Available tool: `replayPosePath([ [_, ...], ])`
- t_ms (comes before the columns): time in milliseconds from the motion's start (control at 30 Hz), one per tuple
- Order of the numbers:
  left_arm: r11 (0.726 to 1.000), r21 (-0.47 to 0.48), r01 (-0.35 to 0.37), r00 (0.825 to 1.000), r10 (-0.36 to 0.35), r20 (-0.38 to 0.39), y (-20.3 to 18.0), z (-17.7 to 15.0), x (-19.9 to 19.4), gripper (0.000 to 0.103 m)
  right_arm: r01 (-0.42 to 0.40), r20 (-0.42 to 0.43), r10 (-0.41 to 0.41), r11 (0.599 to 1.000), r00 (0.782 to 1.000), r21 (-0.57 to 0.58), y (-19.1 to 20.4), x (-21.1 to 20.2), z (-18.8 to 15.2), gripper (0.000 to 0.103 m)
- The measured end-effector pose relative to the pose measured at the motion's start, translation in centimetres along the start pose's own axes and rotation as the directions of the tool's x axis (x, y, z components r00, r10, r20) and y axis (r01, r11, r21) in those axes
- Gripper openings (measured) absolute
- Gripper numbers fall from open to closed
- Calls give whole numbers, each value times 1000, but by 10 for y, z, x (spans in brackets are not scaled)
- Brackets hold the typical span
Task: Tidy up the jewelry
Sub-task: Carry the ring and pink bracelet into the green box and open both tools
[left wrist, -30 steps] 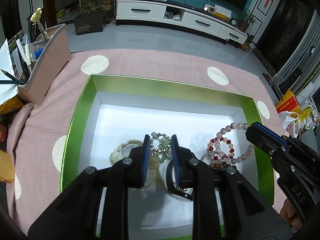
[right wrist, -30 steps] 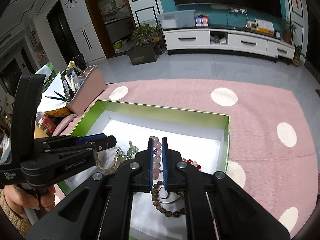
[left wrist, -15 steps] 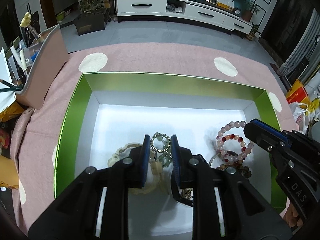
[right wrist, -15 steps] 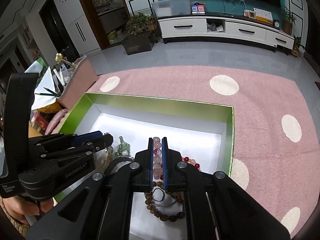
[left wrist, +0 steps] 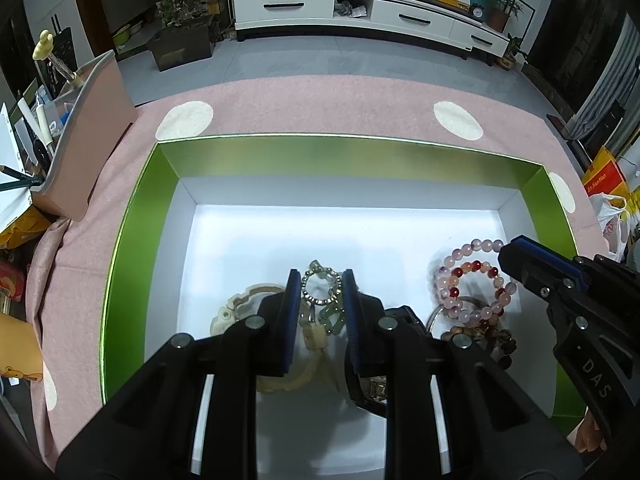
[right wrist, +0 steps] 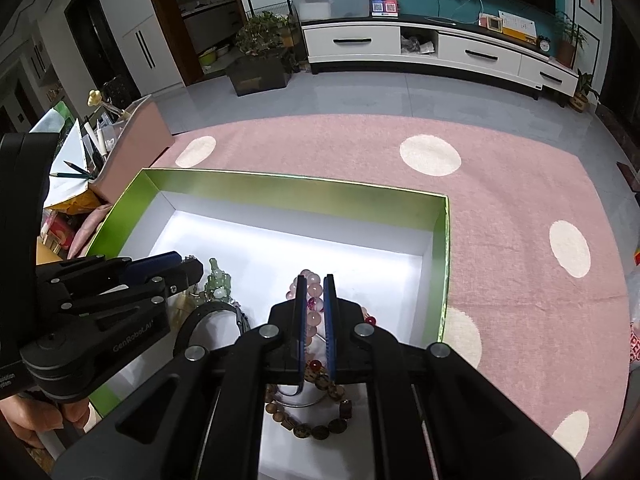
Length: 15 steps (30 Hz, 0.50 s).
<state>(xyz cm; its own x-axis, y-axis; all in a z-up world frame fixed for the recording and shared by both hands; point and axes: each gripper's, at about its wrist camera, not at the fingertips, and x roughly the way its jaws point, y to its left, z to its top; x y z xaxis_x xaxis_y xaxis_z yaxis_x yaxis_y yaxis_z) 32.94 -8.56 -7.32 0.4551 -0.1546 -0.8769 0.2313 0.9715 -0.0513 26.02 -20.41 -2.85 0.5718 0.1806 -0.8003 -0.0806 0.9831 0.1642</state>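
Both grippers are inside the green box point(left wrist: 344, 156), which sits on a pink cloth with white dots point(right wrist: 500, 200).

Left gripper point(left wrist: 320, 292): jaws partly open, a clear gap between the blue pads. The green bead charm with its ring point(left wrist: 322, 290) lies in that gap on the box floor; cannot tell if either pad touches it, nothing looks clamped. The cream bangle point(left wrist: 240, 308) is just left of the jaws, partly under the left finger. The dark watch point(left wrist: 372, 388) is under the right finger.

Right gripper point(right wrist: 314, 300): jaws nearly closed, narrow gap, with beads of the pink bead bracelet point(right wrist: 314, 292) pinched between the pads. In the left wrist view, the bracelet sits in the box's right part, with the right gripper's tip at it. The brown wooden bead bracelet point(right wrist: 316, 428) lies below it, touching or overlapping it.

Pink organiser with pens point(left wrist: 80, 136) stands on the cloth left of the box.
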Motion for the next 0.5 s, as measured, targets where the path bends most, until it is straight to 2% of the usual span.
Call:
replayPosePath([
  [500, 1000, 7, -10, 1000, 10, 2, -3, -2, 2, 21, 21, -1, -21, 1000, 1000, -12, 1, 2, -2, 7],
])
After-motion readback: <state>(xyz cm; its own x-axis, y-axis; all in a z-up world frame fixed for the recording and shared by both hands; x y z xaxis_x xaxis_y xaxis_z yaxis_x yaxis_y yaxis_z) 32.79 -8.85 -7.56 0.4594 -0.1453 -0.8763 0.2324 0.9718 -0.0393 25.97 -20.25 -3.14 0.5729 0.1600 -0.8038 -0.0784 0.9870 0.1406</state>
